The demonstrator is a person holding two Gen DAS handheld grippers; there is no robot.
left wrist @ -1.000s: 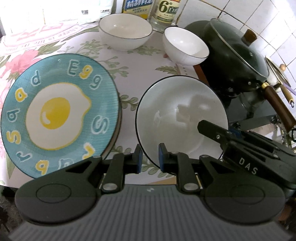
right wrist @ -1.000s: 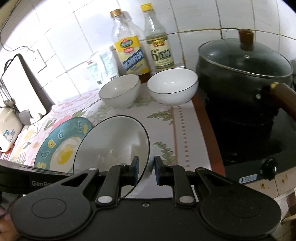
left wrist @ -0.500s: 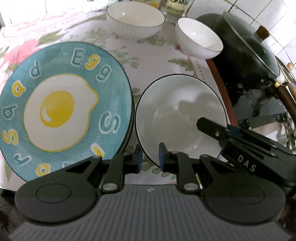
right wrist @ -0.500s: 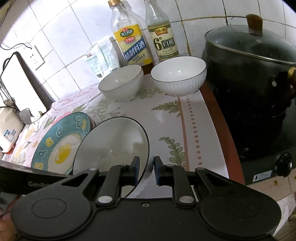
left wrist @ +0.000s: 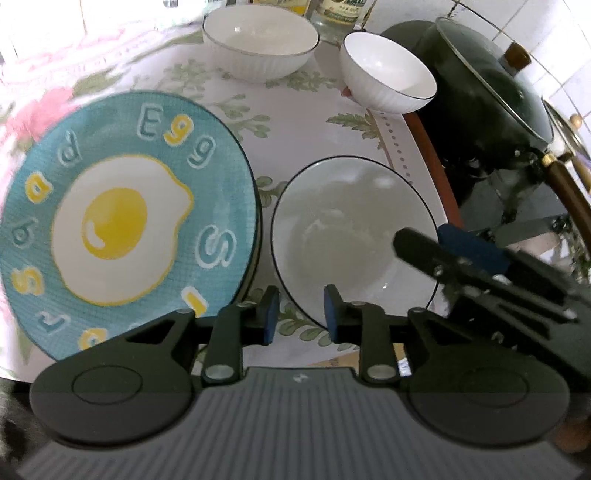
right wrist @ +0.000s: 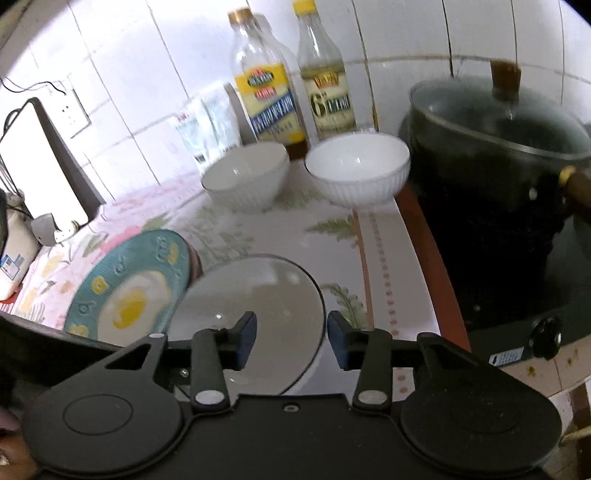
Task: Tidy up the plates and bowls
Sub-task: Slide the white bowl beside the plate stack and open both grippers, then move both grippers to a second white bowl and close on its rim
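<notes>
One plate (right wrist: 255, 314), seemingly between right gripper (right wrist: 291, 338) jaws

A home kitchen. Ahead of the fingers runs a counter under a floral tablecloth (right wrist: 258, 236), backed by a white tiled wall (right wrist: 155, 74) with a power socket (right wrist: 72, 110) to the far left. Two condiment bottles (right wrist: 267, 103) stand against the tiles, straight ahead. To the right of the fingers a dark lidded pot (right wrist: 495, 147) sits on a black stove (right wrist: 517, 266) with a control knob (right wrist: 549, 328). Crockery lies on the cloth: an egg-print plate (left wrist: 122, 221) left of the fingers, white bowls (left wrist: 260, 35) beyond.
</notes>
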